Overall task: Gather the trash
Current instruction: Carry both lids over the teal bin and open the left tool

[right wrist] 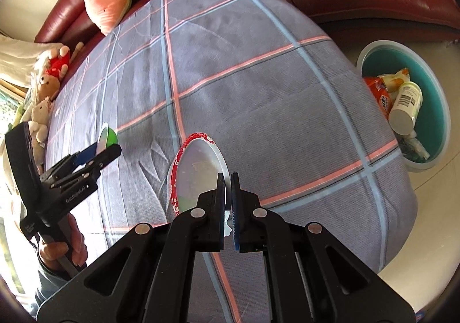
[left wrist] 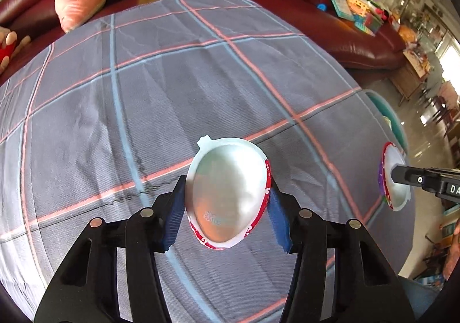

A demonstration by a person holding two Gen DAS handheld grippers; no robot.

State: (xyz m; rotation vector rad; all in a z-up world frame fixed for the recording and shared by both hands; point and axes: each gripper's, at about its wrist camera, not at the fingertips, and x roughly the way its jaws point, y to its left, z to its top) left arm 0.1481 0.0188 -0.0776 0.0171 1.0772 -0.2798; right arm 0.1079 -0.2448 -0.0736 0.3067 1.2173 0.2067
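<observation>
Pinching the rim tab of a red-edged foil cup lid (right wrist: 198, 176) with right gripper (right wrist: 228, 208), jaws clenched on it, lid lifted over the plaid tablecloth (right wrist: 258, 87). Straddling a second foil cup lid (left wrist: 227, 193) with left gripper (left wrist: 227, 208), blue pads (left wrist: 175, 210) touching its edges, grasping it above the tablecloth. Sitting on the floor just off the tablecloth's right edge: teal trash bin (right wrist: 440, 110) holding a white bottle (right wrist: 405, 107) and snack wrappers (right wrist: 379, 93).
</observation>
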